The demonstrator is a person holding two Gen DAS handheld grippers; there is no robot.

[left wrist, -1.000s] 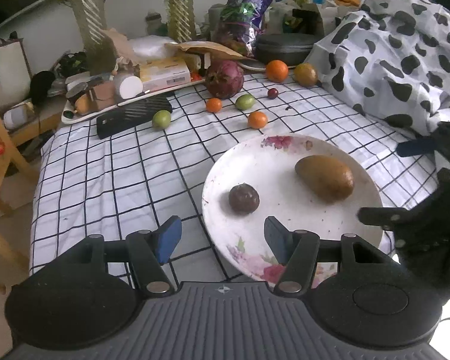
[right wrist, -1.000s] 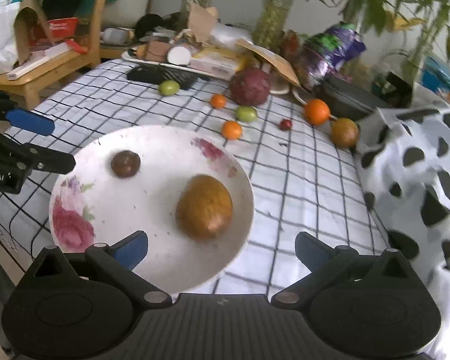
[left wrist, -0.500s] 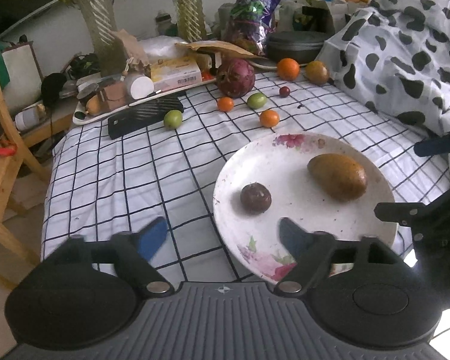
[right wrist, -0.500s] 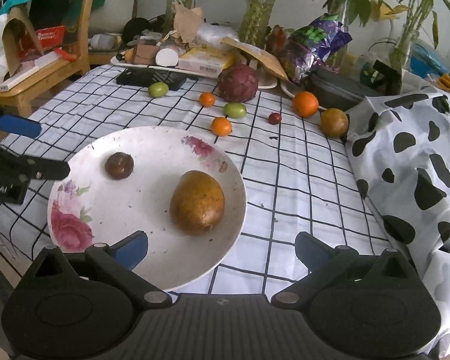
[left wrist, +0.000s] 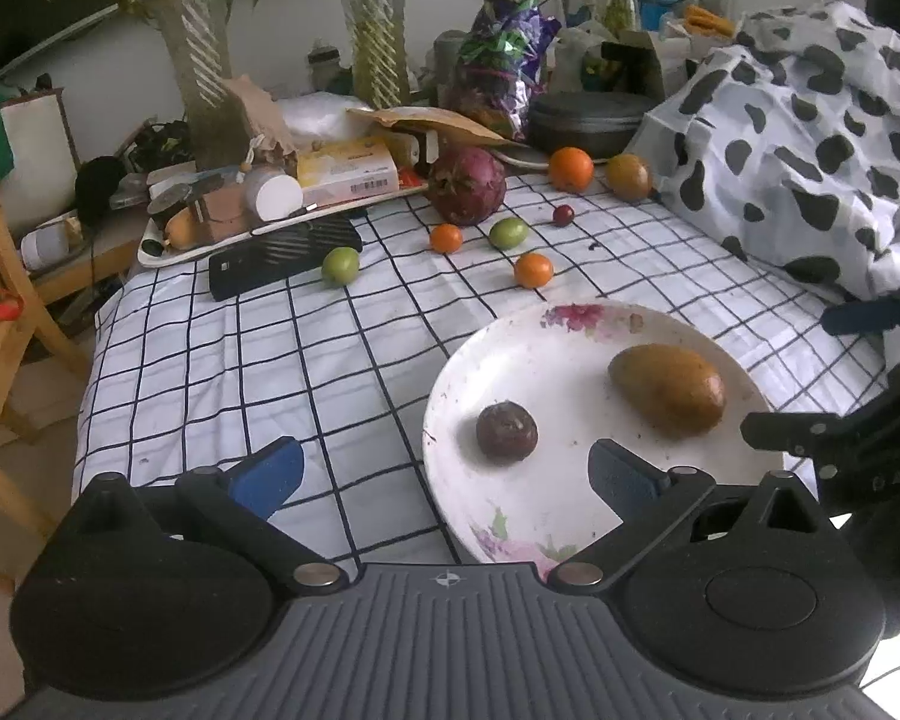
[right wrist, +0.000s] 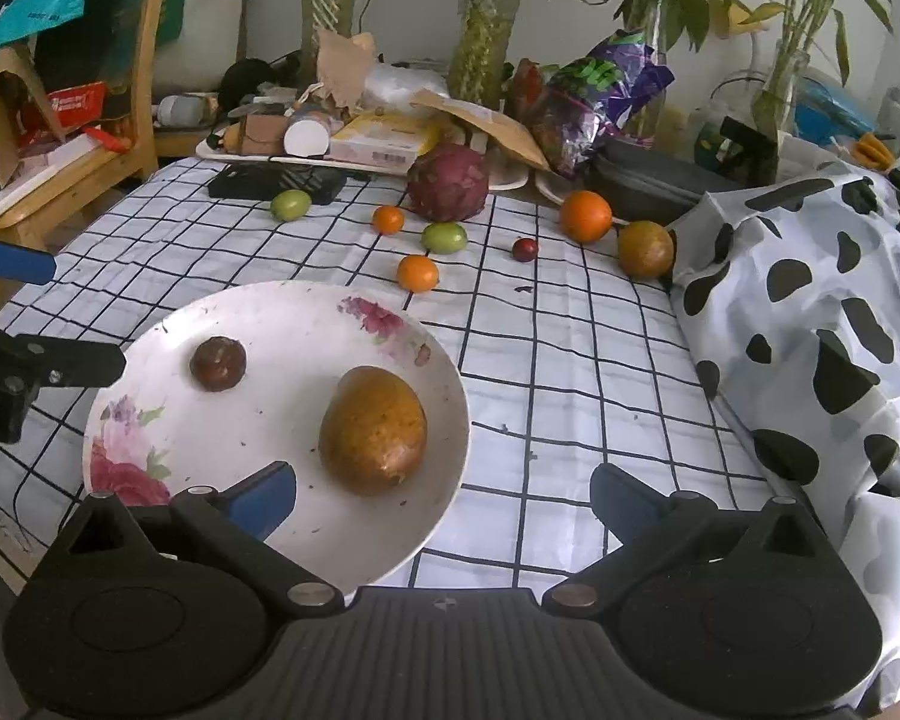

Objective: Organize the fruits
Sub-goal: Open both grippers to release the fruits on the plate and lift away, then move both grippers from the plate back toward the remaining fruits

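Two fruits lay on the plate point(left wrist: 468, 372) ahead of your tongs. Your left gripper point(left wrist: 444, 474) was opening, empty. Your right gripper point(right wrist: 444, 501) gaped wide, holding nothing.

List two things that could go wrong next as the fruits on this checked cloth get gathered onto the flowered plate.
1. The plate seems to overhang the table's near edge; pressing its near rim might tip it, spilling the brown oval fruit and dark round fruit.
2. The small orange fruit and small dark red fruit lie loose on wrinkled cloth; a nudge from a gripper could roll them away.
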